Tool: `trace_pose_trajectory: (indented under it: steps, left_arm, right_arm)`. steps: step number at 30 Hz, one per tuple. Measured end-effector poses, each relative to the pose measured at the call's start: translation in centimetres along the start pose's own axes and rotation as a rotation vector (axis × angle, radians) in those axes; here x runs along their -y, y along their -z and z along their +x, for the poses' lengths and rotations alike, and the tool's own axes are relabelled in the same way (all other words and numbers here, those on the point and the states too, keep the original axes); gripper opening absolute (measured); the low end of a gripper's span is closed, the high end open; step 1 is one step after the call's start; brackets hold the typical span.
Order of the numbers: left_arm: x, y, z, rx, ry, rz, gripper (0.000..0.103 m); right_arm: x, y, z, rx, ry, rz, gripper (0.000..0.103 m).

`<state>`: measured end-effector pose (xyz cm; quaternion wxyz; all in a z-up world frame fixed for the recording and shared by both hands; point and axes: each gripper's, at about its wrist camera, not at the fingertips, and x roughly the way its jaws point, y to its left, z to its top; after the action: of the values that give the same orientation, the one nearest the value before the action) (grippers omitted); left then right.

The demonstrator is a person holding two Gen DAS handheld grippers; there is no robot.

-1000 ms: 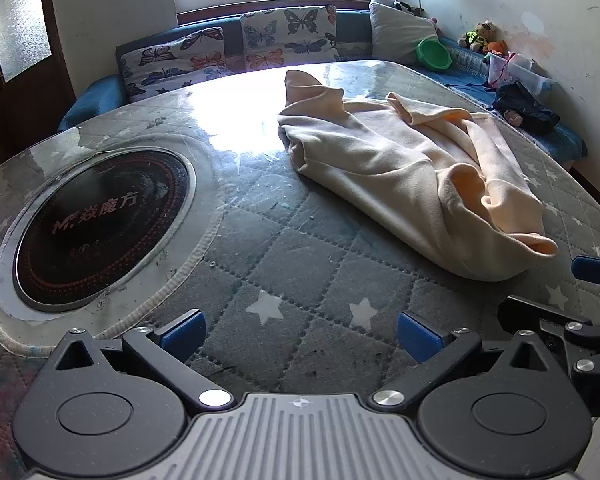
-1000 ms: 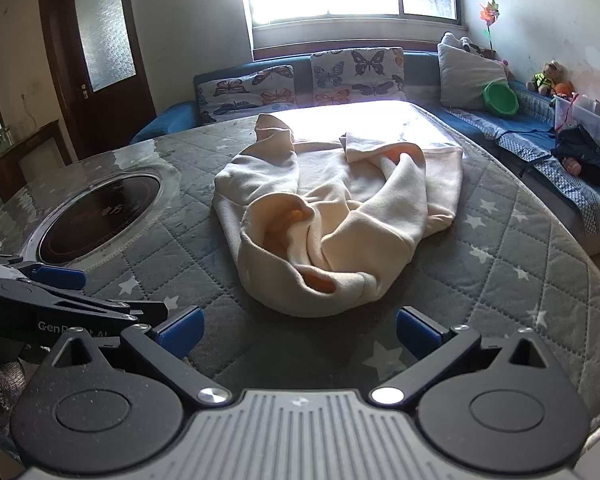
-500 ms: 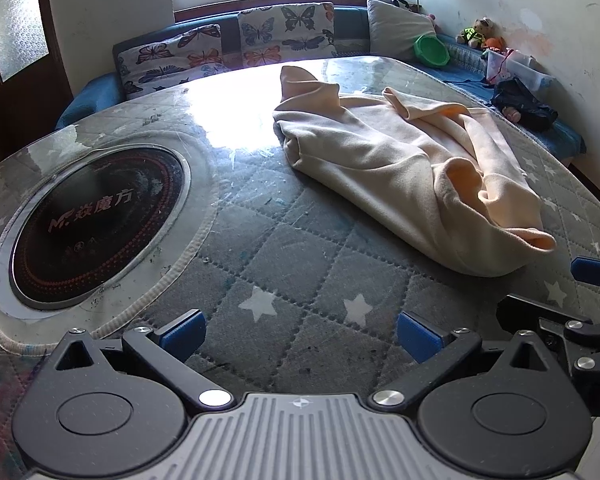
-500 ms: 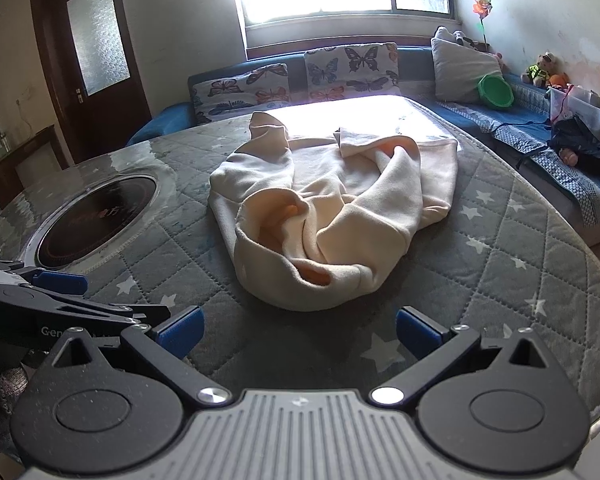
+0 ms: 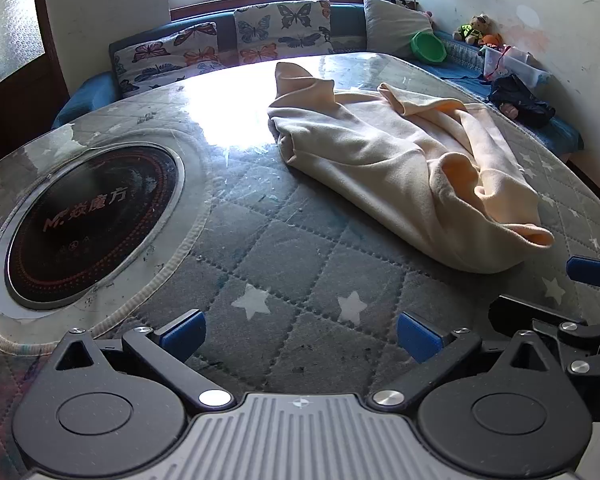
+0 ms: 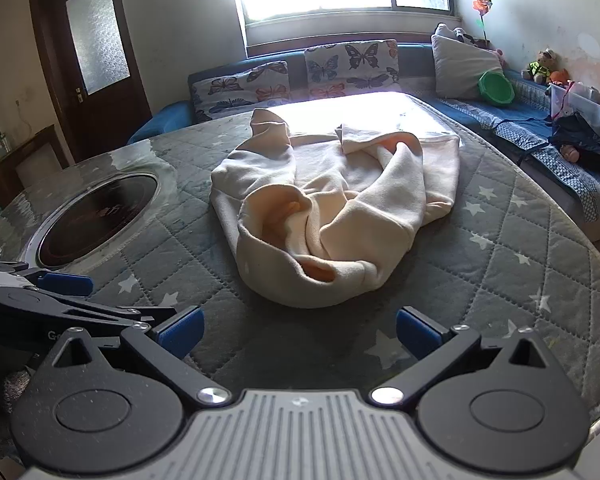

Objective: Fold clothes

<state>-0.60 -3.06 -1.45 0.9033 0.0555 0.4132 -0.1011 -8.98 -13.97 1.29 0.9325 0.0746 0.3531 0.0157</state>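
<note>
Over the last second both sets of tongs have eased forward across the near part of the tabletop (image 6: 548, 240), so the cream sweatshirt (image 6: 332, 216) fills more of each view than it did. Nothing on the cloth itself has shifted: it lies in the same crumpled heap toward the middle of the tabletop, its near fold bulging toward the near edge, a sleeve twisted across the body and the peach lining showing in two openings.

The left tongs (image 5: 300, 334) are released, blue pads well apart, over bare quilted cover between the sweatshirt and the round induction hob (image 5: 88, 224) set in toward the left edge. The right tongs (image 6: 298, 330) are likewise spread and empty, pointing straight at the heap's near fold and not touching it. The left tongs show at the left edge of the right wrist view, alongside.

This reads as an approach, with folding not yet begun. The garment is bunched, not flat, so the first grasp probably has to spread it out, perhaps at the near hem or the twisted sleeve, before any fold is worth making.
</note>
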Motion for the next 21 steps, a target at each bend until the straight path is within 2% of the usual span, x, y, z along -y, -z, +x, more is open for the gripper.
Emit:
trace_pose_trajectory:
  steps: [21]
  left_arm:
    - [0.19, 0.07, 0.25, -0.012, 0.007, -0.001, 0.103]
  right_arm:
    - [0.01, 0.05, 0.21, -0.006, -0.003, 0.003, 0.103]
